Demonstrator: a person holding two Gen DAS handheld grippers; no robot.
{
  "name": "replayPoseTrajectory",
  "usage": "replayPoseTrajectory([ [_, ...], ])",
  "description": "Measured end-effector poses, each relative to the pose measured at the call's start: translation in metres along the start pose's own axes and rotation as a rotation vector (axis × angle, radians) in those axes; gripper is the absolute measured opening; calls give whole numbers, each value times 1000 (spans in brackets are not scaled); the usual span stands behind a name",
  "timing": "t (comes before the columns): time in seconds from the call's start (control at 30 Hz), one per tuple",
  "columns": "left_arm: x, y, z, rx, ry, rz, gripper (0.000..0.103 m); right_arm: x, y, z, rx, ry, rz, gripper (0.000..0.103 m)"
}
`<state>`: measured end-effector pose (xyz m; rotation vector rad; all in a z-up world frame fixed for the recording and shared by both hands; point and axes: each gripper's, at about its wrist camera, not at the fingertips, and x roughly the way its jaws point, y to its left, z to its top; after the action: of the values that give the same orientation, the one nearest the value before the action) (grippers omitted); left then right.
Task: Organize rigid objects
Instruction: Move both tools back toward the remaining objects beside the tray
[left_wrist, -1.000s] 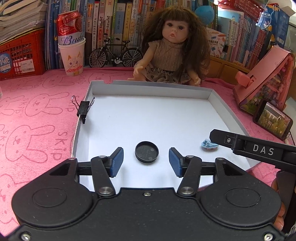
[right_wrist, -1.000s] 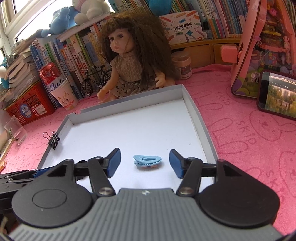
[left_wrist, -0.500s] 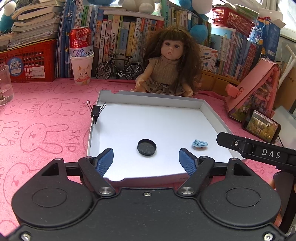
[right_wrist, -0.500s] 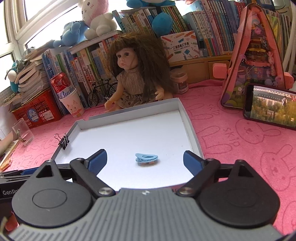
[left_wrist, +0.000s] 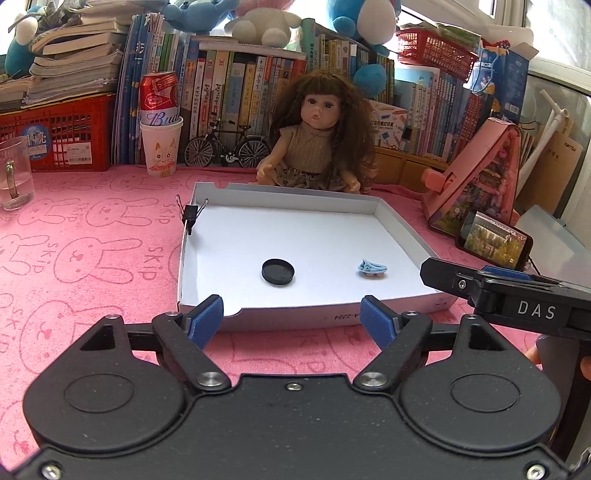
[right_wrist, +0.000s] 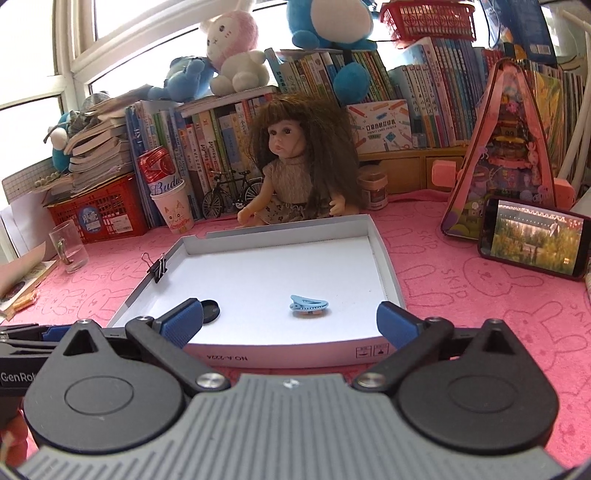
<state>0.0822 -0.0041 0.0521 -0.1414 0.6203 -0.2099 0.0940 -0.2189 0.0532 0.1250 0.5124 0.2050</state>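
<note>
A shallow white box lid (left_wrist: 284, 201) (right_wrist: 384, 258) lies on the pink bunny-print cloth. Inside it rest a black round cap (left_wrist: 277, 272) (right_wrist: 211, 311) and a small blue hair clip (left_wrist: 372, 267) (right_wrist: 308, 305). A black binder clip (left_wrist: 190, 217) (right_wrist: 159, 268) is clamped on the lid's left wall. My left gripper (left_wrist: 291, 322) hovers just outside the lid's near wall, jaws opening, nothing between them. My right gripper (right_wrist: 290, 325) is also outside the near wall, jaws opening wide and empty; its left finger (right_wrist: 183, 326) hides part of the cap.
A doll (left_wrist: 317, 136) sits behind the lid. Paper cup with a red can (left_wrist: 160, 127), a model bicycle (left_wrist: 227, 147), a red basket (left_wrist: 55, 134) and books line the back. A glass mug (left_wrist: 14, 173) stands left; a pink toy house (left_wrist: 480, 184) and phone (left_wrist: 493, 240) stand right.
Both grippers have drawn back out of the lid toward me and risen a little while their jaws widened. The cap and the hair clip stay where they lay inside the lid.
</note>
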Motion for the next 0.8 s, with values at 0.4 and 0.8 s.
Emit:
replayPoseTrajectory([
  [0.4, -19, 6, -25, -5, -4, 0, 81, -22, 6, -22, -29, -21, -11, 103],
  [0.8, -30, 13, -53, 12, -13, 12, 81, -34, 15, -51, -61, -23, -20, 103],
])
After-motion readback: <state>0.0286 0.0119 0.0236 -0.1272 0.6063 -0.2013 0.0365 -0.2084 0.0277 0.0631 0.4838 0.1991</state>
